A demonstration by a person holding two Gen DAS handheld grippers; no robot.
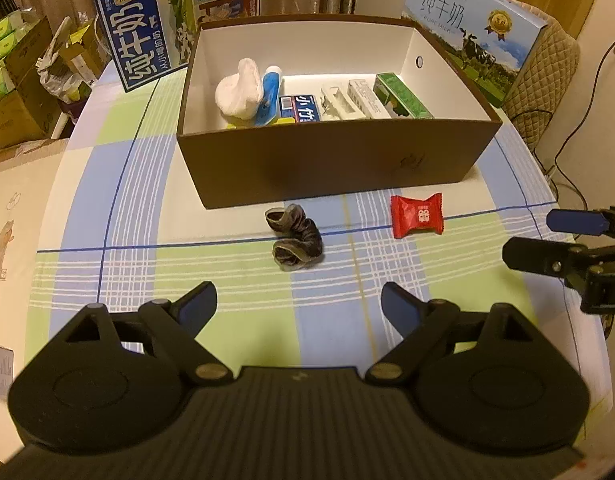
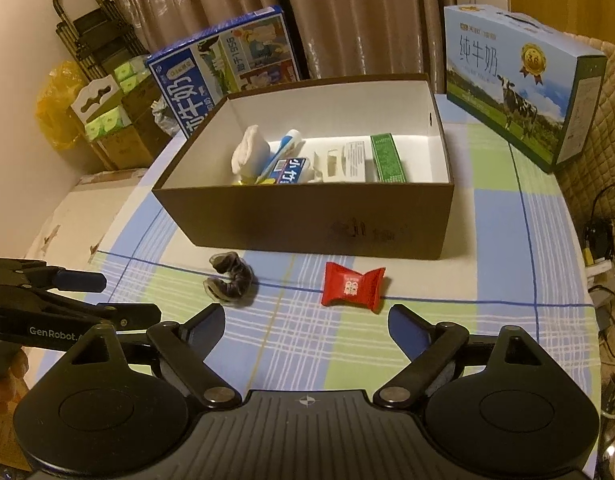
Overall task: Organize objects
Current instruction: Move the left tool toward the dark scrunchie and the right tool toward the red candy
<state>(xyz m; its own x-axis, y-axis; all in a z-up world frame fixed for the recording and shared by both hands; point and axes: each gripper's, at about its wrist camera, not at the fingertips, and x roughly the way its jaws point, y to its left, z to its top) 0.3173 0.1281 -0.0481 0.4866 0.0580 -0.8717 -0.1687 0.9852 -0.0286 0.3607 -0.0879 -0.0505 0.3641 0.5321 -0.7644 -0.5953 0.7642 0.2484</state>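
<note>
Checked cloth in blue, green and white covers the desk [image 1: 119, 184], where we see a brown box [image 1: 331, 160] already holding a white sock [image 1: 239, 92], a tube [image 1: 269, 96] and small cartons, with two milk cartons behind it against beige curtains [image 2: 347, 16]. Just in front of the box lie a rolled dark sock [image 1: 296, 237] and, a little apart, a red candy [image 1: 416, 216]. We hold the left gripper [image 1: 298, 306] and right gripper [image 2: 306, 322] above the cloth, both spread wide and empty.
</note>
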